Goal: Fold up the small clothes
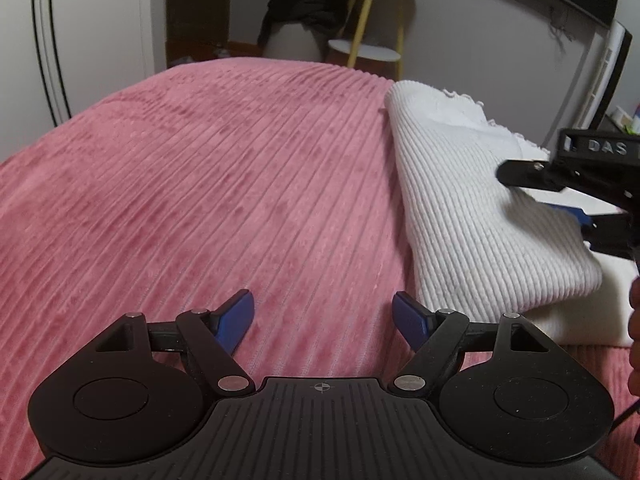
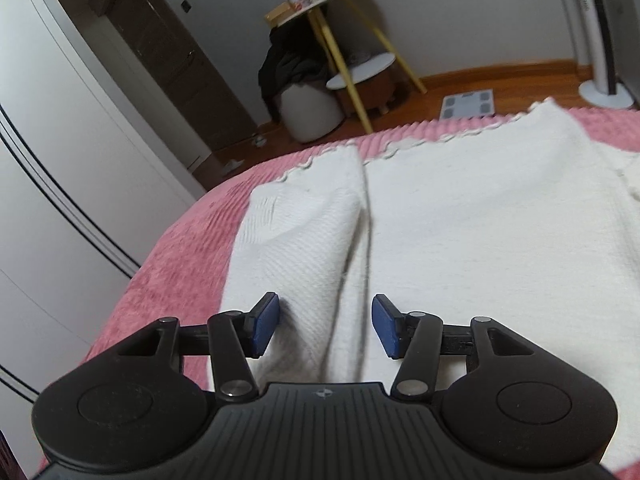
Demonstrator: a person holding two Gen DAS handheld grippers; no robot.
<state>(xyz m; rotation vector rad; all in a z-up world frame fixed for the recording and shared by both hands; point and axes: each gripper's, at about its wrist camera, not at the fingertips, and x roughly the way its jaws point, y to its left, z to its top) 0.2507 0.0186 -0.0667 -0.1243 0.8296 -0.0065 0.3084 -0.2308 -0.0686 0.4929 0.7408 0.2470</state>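
A white ribbed knit garment lies spread on a pink ribbed bedspread. Its left part is folded over into a raised flap with a long crease. My right gripper sits low over the near end of that flap. Its blue pads stand apart with the bunched fold between them, and I see no squeeze on the cloth. In the left wrist view the right gripper reaches in from the right edge over the flap. My left gripper hovers open above bare bedspread just left of the garment, with nothing between its fingers.
Past the bed's far edge stand a side table with yellow legs, a white pouf draped with dark clothes, a bathroom scale and a fan base. White wardrobe doors line the left. A hand shows at the right edge.
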